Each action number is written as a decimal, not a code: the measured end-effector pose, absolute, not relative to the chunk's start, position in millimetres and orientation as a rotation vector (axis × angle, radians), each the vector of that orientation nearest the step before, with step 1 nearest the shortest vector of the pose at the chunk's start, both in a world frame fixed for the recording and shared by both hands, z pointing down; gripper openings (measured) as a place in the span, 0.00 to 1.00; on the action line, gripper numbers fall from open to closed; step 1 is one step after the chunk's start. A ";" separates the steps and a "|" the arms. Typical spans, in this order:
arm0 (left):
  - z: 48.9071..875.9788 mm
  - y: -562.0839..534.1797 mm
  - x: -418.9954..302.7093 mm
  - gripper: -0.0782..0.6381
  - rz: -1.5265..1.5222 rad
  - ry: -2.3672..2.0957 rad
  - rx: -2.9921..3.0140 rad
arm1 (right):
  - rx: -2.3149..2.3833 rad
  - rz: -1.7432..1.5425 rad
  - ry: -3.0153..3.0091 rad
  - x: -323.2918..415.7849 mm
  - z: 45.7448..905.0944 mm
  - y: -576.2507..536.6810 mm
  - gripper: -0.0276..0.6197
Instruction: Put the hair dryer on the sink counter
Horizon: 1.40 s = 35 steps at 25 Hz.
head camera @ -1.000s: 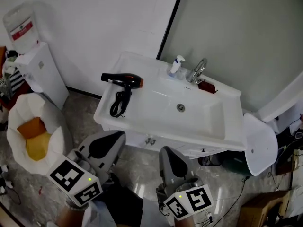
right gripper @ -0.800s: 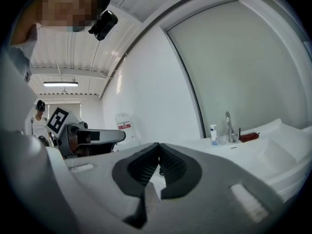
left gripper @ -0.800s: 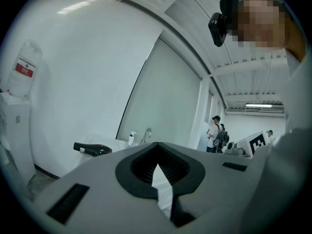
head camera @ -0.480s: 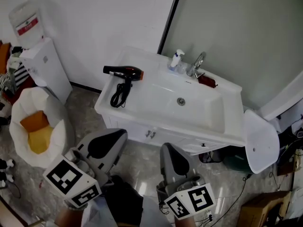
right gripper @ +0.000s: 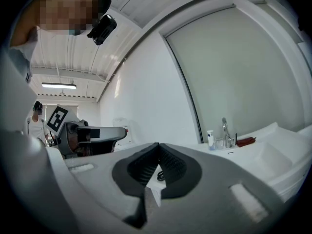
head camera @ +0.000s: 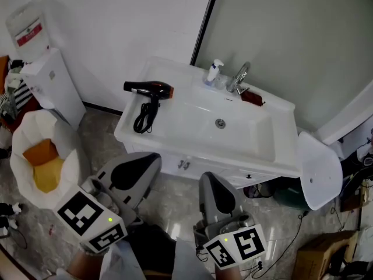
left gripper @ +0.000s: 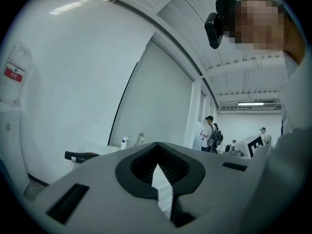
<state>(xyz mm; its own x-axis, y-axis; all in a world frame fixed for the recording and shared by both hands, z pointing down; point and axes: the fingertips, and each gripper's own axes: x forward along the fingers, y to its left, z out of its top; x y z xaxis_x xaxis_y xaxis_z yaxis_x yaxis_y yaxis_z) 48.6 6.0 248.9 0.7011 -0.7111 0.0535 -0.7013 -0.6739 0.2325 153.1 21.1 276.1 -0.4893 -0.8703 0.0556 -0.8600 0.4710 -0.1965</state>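
A black hair dryer with an orange tip lies on the left end of the white sink counter, its coiled black cord just in front of it. Both grippers hang low in front of the counter, well apart from it. My left gripper is shut with nothing in it, and my right gripper beside it is also shut and empty. The left gripper view shows the hair dryer far off to the left of the closed left gripper. In the right gripper view the right gripper points toward the cord.
A faucet, a pump bottle and a dark red item stand at the counter's back. A water dispenser and a white bag with orange contents are at the left. A white curved panel leans at the right.
The hair dryer lies still on the counter. The left gripper has edged a little to the right; both grippers stay shut and low.
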 end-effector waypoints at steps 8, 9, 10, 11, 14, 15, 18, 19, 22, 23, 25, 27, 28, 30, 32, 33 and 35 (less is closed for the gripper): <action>248.6 -7.5 46.9 0.12 -0.025 -1.098 2.705 | -1.581 -0.309 2.622 146.2 273.5 6.5 0.04; 249.2 -9.0 45.5 0.12 -0.025 -1.095 2.704 | -1.581 -0.310 2.624 144.2 274.2 5.0 0.04; 249.6 -10.5 44.1 0.12 -0.026 -1.093 2.703 | -1.581 -0.311 2.628 142.1 274.7 3.5 0.04; 249.9 -12.0 42.8 0.12 -0.028 -1.090 2.702 | -1.582 -0.311 2.632 140.1 274.9 2.0 0.04; 250.4 -15.6 39.5 0.12 -0.031 -1.079 2.701 | -1.587 -0.301 2.635 135.4 273.3 -2.0 0.04; 251.1 -16.7 38.8 0.12 -0.030 -1.074 2.700 | -1.589 -0.297 2.633 134.3 272.5 -2.9 0.04; 254.3 -20.5 38.1 0.12 -0.029 -1.056 2.696 | -1.600 -0.295 2.629 132.7 272.5 -5.0 0.04; 255.0 -21.9 38.0 0.12 -0.029 -1.051 2.697 | -1.604 -0.295 2.628 132.5 273.2 -6.0 0.04; 256.5 -24.7 36.9 0.12 -0.032 -1.037 2.698 | -1.616 -0.296 2.624 131.1 275.0 -8.2 0.04; 256.9 -25.6 36.4 0.12 -0.034 -1.033 2.696 | -1.618 -0.296 2.622 130.3 275.1 -8.8 0.04; 257.6 -26.9 35.1 0.12 -0.035 -1.025 2.694 | -1.617 -0.297 2.622 128.2 275.4 -9.8 0.04; 258.2 -28.4 33.0 0.12 -0.034 -1.023 2.692 | -1.616 -0.297 2.628 125.2 275.9 -10.8 0.04; 258.6 -29.3 31.8 0.12 -0.034 -1.023 2.691 | -1.614 -0.297 2.630 123.5 276.2 -11.3 0.04; 260.2 -30.9 29.8 0.12 -0.035 -1.022 2.686 | -1.614 -0.301 2.634 120.7 277.3 -11.9 0.04; 261.8 -31.9 28.3 0.12 -0.036 -1.021 2.681 | -1.611 -0.305 2.639 118.3 278.6 -12.8 0.04; 262.4 -32.2 27.7 0.12 -0.036 -1.020 2.680 | -1.610 -0.305 2.643 117.1 279.1 -13.3 0.04; 263.3 -32.2 26.5 0.12 -0.034 -1.017 2.683 | -1.610 -0.302 2.653 114.5 279.8 -14.2 0.04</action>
<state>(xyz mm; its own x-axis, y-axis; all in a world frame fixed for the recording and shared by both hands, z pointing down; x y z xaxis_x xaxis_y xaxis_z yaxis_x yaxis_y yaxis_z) 26.5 -32.2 263.3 0.7533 -0.6536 0.0738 -0.6473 -0.7166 0.2598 114.5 -14.2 279.8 -0.4663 -0.8810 0.0799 -0.8764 0.4478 -0.1771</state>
